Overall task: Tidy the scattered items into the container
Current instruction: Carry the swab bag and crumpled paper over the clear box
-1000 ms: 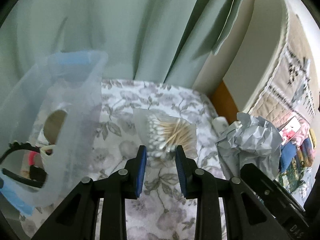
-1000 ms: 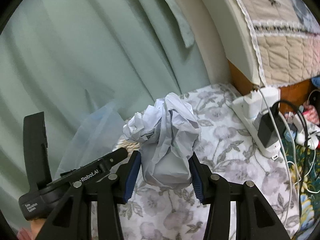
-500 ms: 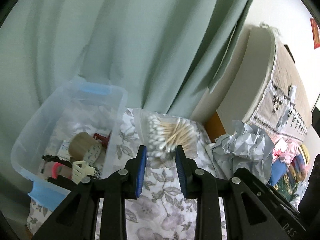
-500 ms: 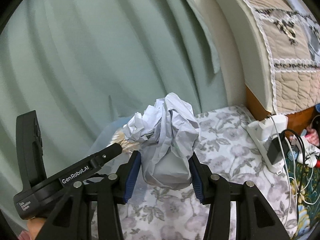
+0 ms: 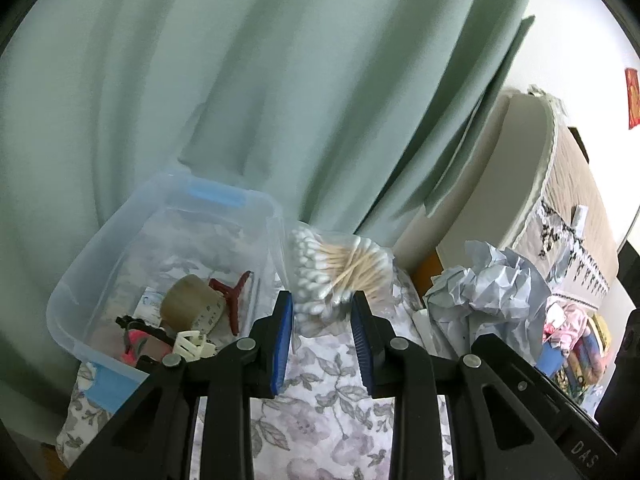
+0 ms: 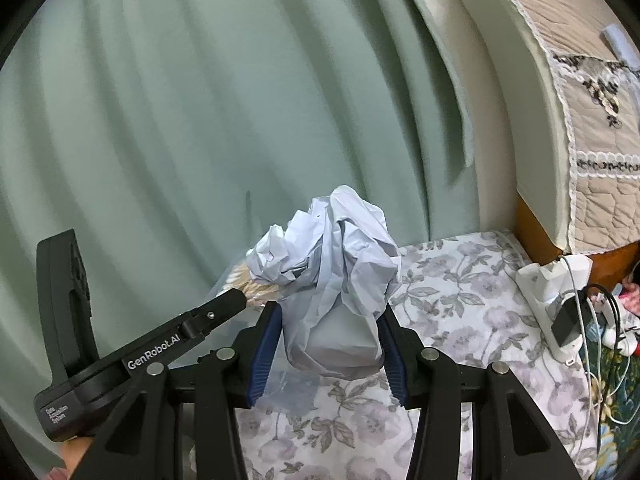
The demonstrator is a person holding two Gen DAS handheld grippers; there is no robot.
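Observation:
My left gripper (image 5: 323, 320) is shut on a clear bag of cotton swabs (image 5: 336, 268) and holds it in the air just right of the clear plastic container (image 5: 100, 264). The container holds a tape roll (image 5: 190, 302), a red clip (image 5: 234, 292), a cream hair claw (image 5: 194, 344) and other small items. My right gripper (image 6: 330, 340) is shut on a crumpled ball of pale grey paper (image 6: 336, 280), which also shows in the left wrist view (image 5: 488, 300), to the right of the swabs. The left gripper's body (image 6: 132, 356) shows in the right wrist view.
A floral cloth (image 6: 460, 312) covers the table. A green curtain (image 5: 280, 80) hangs behind. A white power strip with a black plug and cables (image 6: 560, 312) lies at the table's right edge. A quilted, padded piece of furniture (image 6: 580, 120) stands at right.
Both grippers have risen with their loads. The container has come into fuller view from above, and the bag of swabs is now off the cloth.

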